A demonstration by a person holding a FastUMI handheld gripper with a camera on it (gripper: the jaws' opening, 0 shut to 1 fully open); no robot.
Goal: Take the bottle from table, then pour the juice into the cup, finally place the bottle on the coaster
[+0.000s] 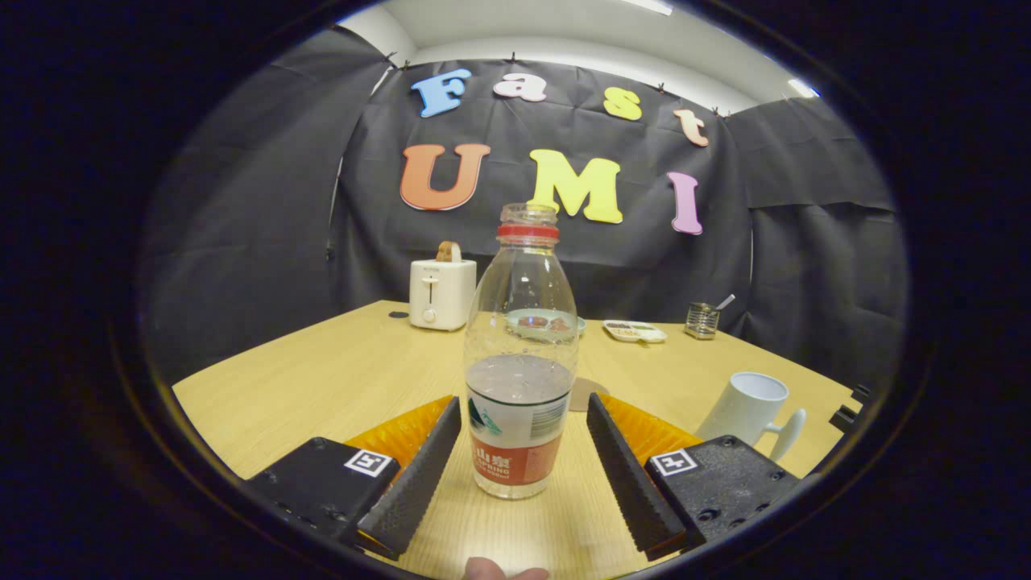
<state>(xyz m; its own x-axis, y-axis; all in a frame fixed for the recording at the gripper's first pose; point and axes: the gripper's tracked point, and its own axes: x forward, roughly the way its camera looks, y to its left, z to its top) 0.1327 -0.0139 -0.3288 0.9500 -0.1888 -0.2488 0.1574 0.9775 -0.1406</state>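
1. Toaster (440, 293), white, stands far back on the wooden table (322, 379), to the left of the bottle, close to the black cloth wall. A slice of bread pokes up from its slot.
2. Gripper (522, 459): its two fingers are spread wide. Left finger (415, 479) sits just left of the bottle's base; right finger (632, 475) stands further off on the other side. Neither pad is touching the bottle.
3. Bottle (520, 362) stands upright on the table between the fingers, nearer the left one. Clear plastic, red neck ring, cap off, mouth open. Liquid fills it to roughly the top of the label.
4. A fingertip (506, 571) of the person shows at the near edge, below the bottle.
5. Coaster (588, 392), flat and brownish, lies just behind the bottle on its right, partly hidden.
6. Plate (548, 322) with food sits further back, seen through the bottle.
7. Small white tray (635, 330) lies right of the plate.
8. Metal mesh holder (701, 320) with a utensil stands beside the tray.
9. Cup (749, 409), white, empty-looking, handle turned right, stands beyond the right finger.
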